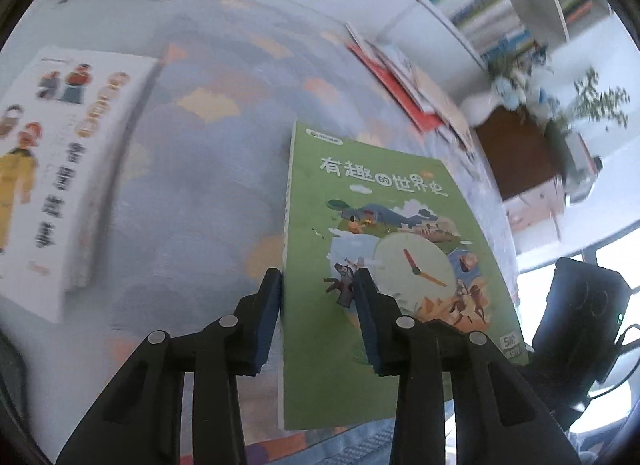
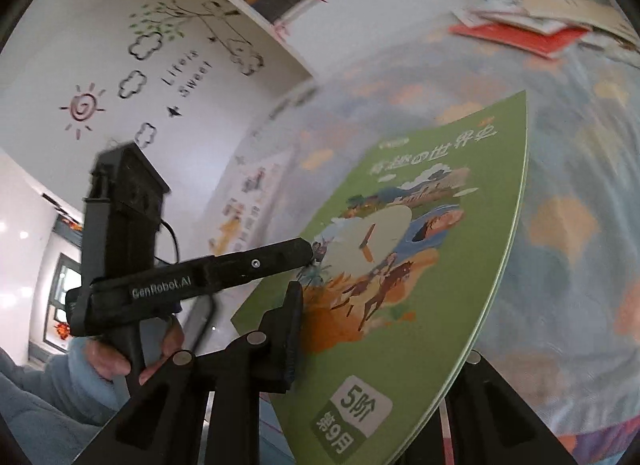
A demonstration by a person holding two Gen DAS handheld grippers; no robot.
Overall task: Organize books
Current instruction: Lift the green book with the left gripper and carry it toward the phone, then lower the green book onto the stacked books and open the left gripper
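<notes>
A thin green book (image 1: 384, 249) with a clock picture is held in the air above the blue patterned cloth (image 1: 192, 169). My left gripper (image 1: 318, 297) has its jaws apart around the book's spine edge, one finger on the cover and one at the spine. My right gripper (image 2: 384, 349) straddles the book's (image 2: 400, 265) other edge; its left finger (image 2: 288, 329) presses the cover and its right finger is hidden behind the book. The left gripper's body (image 2: 192, 277) shows in the right wrist view.
A white book (image 1: 52, 169) with cartoon figures lies at the left on the cloth. A pile of red and cream books (image 1: 408, 89) lies at the far edge, also in the right wrist view (image 2: 528, 33). Bookshelves (image 1: 492, 5) and a plant (image 1: 560, 105) stand behind.
</notes>
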